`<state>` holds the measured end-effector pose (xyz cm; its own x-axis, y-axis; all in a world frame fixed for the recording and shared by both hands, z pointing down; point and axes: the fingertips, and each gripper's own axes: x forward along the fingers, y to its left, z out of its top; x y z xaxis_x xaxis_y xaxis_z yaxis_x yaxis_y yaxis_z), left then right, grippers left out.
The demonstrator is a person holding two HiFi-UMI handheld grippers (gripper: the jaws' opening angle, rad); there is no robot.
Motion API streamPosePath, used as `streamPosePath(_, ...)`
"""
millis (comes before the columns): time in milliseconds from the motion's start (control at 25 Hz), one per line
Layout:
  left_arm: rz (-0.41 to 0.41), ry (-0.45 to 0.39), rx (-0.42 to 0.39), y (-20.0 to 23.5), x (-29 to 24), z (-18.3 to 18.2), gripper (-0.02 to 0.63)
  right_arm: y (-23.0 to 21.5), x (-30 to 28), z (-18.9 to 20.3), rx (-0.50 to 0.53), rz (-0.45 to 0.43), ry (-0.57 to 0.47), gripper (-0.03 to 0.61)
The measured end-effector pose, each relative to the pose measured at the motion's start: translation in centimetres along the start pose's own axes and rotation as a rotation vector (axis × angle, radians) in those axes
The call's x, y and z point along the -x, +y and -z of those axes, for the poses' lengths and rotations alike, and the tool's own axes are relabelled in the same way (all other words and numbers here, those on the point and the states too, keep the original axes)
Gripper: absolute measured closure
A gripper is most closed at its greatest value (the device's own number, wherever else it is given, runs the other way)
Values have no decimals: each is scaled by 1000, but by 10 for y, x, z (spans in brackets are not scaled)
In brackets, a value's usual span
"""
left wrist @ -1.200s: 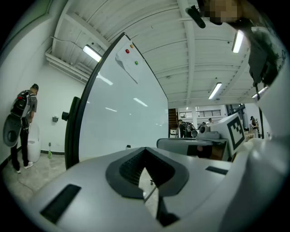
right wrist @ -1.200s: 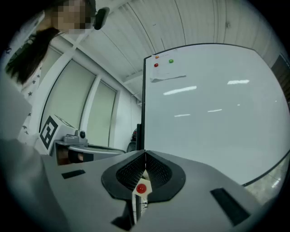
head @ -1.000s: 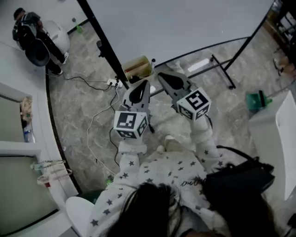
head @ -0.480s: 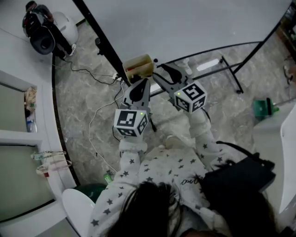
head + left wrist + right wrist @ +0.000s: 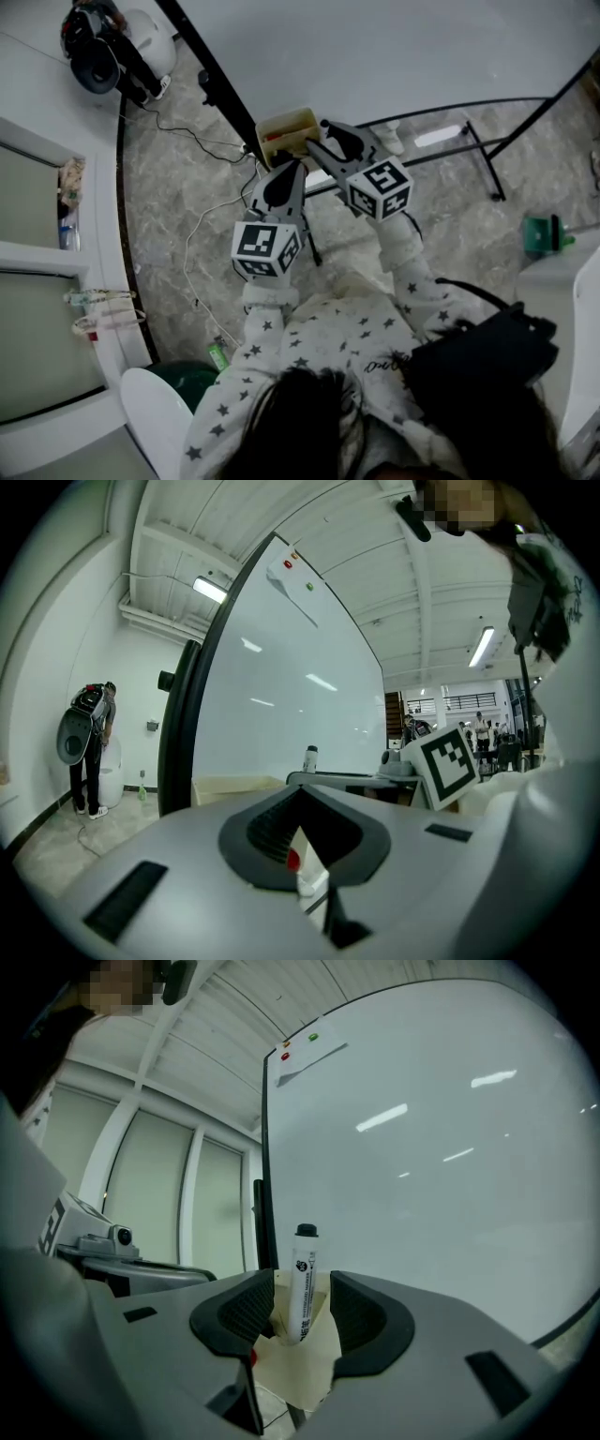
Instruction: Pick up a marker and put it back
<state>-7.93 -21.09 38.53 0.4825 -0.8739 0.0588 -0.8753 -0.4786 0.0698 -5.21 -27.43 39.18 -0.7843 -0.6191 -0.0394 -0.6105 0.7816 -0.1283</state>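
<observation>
A white marker [image 5: 302,1283] with a black cap stands upright in a cream box [image 5: 309,1372] fixed to the whiteboard's black post. My right gripper [image 5: 302,1304] straddles the marker. Its jaws are opening, and a gap shows between each pad and the marker. From the head view, the right gripper [image 5: 322,142] reaches over that box [image 5: 286,127]. Just behind and to its left, my left gripper [image 5: 289,169] is shut with nothing in it. In the left gripper view, past the left gripper [image 5: 302,810], the marker [image 5: 310,758] and the box [image 5: 234,787] show.
The big whiteboard [image 5: 394,47] on its black frame fills the top of the head view, its legs [image 5: 478,150] spread over the marble floor. Cables [image 5: 192,234] trail at the left. A person [image 5: 94,47] stands far left. A black bag [image 5: 487,352] hangs at my right side.
The right gripper has moved forward and left up to the box, and its jaws have spread apart. The left gripper has hardly moved.
</observation>
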Motion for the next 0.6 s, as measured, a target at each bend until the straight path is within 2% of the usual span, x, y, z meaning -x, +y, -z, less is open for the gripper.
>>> streamPosePath(200, -18, 2, 1, 2, 4, 1, 614, 6, -4, 3, 30, -18, 28, 392)
streamPosePath(280, -22, 3, 2, 1, 4, 1, 614, 7, -4, 4, 51, -15, 38, 486)
streamPosePath(600, -20, -4, -1, 0, 3, -8, 614, 12, -6, 1, 59, -31, 56, 502)
